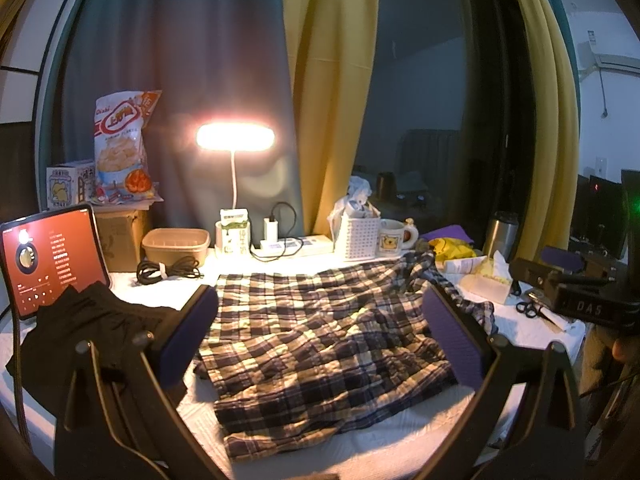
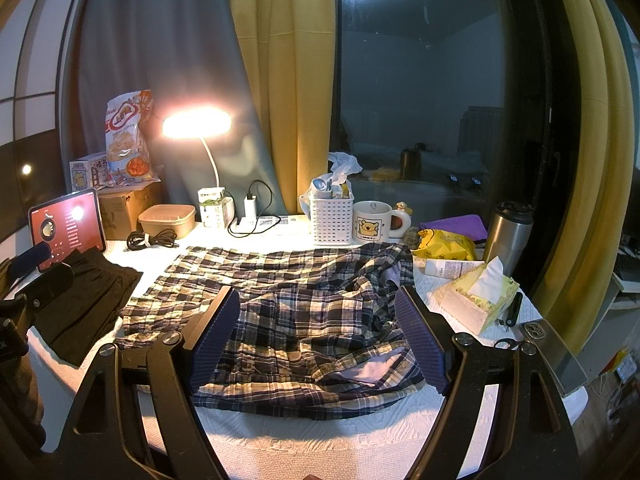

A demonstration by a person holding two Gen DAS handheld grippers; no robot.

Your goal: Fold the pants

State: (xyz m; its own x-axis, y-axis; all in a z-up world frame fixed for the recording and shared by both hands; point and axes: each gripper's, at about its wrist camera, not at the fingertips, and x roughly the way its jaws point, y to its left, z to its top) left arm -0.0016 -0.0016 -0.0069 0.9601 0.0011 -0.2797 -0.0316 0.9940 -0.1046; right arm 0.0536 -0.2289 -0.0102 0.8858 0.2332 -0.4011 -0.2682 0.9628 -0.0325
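Note:
Plaid pants [image 1: 320,336] lie spread and rumpled on the white cloth-covered table [image 1: 352,452], legs toward the left, waist bunched at the right. In the right wrist view the same plaid pants [image 2: 304,320] show pale lining near the right pad. My left gripper [image 1: 320,312] hovers open above the pants, with its blue pads wide apart and nothing between them. My right gripper [image 2: 318,316] is also open over the waist end and holds nothing. The right gripper [image 1: 576,280] shows at the right edge of the left wrist view.
Folded black garment [image 1: 92,336] and a lit tablet [image 1: 52,260] sit at left. Along the back: lamp [image 1: 235,136], brown bowl [image 1: 176,242], coiled cable [image 1: 168,270], white basket [image 2: 332,218], mug [image 2: 374,220]. At right: tissue box [image 2: 476,296], steel tumbler [image 2: 510,236], phone [image 2: 554,352], scissors [image 1: 530,308].

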